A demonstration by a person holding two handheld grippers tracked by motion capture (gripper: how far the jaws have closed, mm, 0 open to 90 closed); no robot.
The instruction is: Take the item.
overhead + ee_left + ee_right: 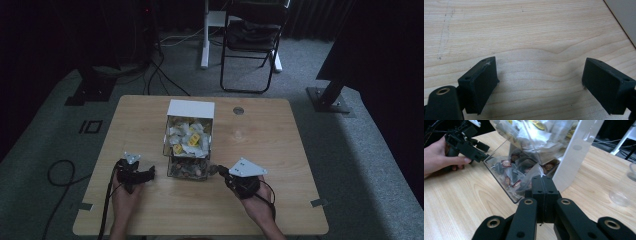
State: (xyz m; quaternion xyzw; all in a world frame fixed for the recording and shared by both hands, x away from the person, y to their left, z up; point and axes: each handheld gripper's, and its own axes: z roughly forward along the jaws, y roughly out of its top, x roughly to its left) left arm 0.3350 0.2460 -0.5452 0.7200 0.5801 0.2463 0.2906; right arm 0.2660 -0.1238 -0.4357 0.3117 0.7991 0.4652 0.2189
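The right hand-held gripper (541, 182) has its jaws pressed together on the corner of a clear packet (534, 171) at the open front of the lower bin of a clear two-tier dispenser (188, 145). That bin holds dark sachets (507, 165) with round labels, just ahead of the jaw tips; the upper bin above them holds white and yellow packets (187, 135). The left hand-held gripper (539, 77) hovers with its jaws spread wide and nothing between them, over the bare wooden counter (524, 32), just to the dispenser's left. A clear plastic cup (625, 187) stands to the right of the right hand-held gripper.
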